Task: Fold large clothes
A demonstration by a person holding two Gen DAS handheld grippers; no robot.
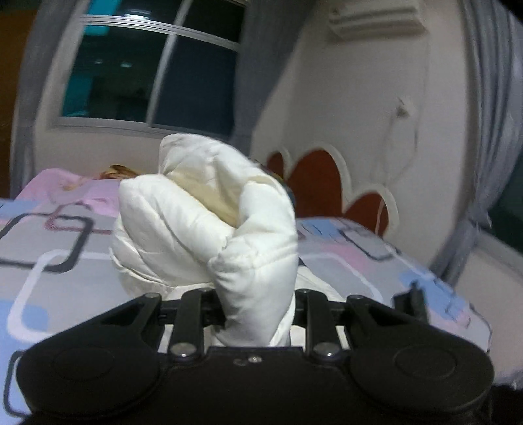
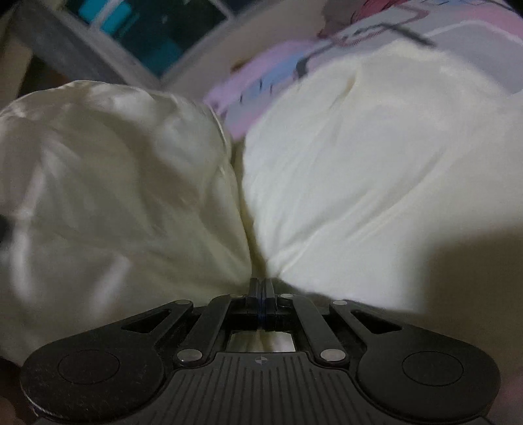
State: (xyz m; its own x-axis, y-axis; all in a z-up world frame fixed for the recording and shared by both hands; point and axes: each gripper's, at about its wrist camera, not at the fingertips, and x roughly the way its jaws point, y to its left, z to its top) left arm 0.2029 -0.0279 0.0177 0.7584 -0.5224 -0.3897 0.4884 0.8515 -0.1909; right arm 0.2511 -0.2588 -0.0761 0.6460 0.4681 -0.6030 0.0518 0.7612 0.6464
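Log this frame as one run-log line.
phase: mid-fold | left gripper: shut on jacket, lifted over bed | right gripper: shut on jacket

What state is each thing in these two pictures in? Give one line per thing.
Left gripper: shut on the white jacket.
Right gripper: shut on the white jacket.
White jacket: bunched, lifted above the bed.
Bed: covered by a patterned sheet.
Window: dark outside; open or closed unclear.

Left fingers (image 1: 225,314) buried in white jacket (image 1: 209,222) — window (image 2: 157,29) motion-blurred
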